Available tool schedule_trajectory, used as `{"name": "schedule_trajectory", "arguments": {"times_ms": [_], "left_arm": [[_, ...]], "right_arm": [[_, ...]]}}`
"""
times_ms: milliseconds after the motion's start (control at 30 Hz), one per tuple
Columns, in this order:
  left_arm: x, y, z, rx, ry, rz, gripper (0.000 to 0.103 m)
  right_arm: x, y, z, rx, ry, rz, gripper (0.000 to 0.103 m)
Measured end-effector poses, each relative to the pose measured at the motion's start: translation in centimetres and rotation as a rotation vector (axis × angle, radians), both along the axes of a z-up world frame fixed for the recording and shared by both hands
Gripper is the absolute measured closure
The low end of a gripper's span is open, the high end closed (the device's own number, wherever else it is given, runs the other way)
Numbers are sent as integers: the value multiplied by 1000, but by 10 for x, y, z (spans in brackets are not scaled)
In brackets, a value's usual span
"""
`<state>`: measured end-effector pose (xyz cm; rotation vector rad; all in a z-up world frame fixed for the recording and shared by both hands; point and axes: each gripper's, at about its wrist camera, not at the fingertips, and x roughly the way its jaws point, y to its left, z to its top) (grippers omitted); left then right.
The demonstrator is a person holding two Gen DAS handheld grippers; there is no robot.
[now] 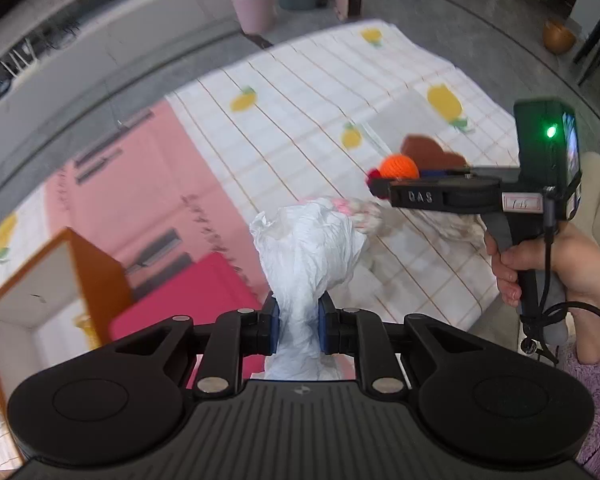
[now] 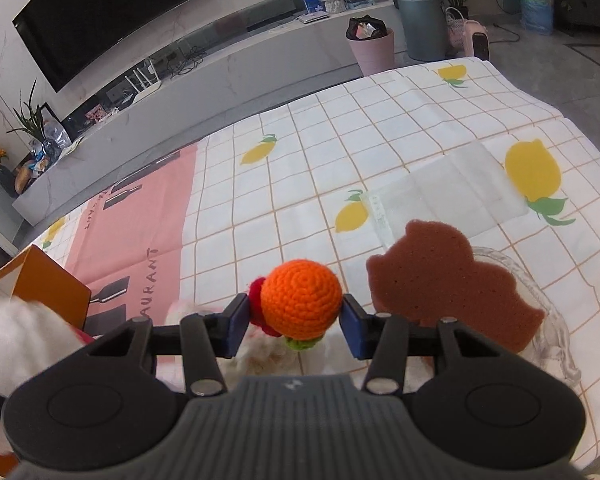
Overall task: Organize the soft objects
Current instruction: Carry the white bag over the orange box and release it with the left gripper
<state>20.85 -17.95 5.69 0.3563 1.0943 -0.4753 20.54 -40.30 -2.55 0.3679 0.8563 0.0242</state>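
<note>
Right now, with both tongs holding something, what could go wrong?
1. The left tongs pinch only a narrow neck of the white cloth; it might slide out.
2. The right tongs squeeze the round orange crochet ball, which could pop free.
3. The brown sponge on the glass dish sits close and could get bumped.

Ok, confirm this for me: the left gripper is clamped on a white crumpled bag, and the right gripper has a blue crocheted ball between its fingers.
One detail is off. The crocheted ball between the right gripper fingers is orange, not blue, as the right wrist view shows. The left gripper is indeed clamped on the white crumpled bag.
</note>
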Motion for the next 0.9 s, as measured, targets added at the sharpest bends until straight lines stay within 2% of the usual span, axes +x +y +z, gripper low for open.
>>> {"name": "schedule_trajectory", "arguments": {"times_ms": [200,333,433,567,700,800,900], "left_arm": [[-17,42,41,-85,-65,41,83],[-33,67,71,-80,-150,76,83],[-42,87,92,-96,-175,97,83],[-57,111,120,-81,-238,133,83],[-67,141,145,-131,-276,188,83],[-71,158,156,-102,-330,228,83],[-64,175,157,-72,-344,287,82]], "right_arm": [[-11,4,7,17,-35,-3,54],[-20,9,14,3,-65,-5,54],[-30,17,22,-2,-80,-2,54],[-45,33,46,27,-142,19,54],[-60,62,74,25,-218,49,54],[-68,85,91,50,-257,61,54],[-75,112,108,72,-299,116,54]]}}
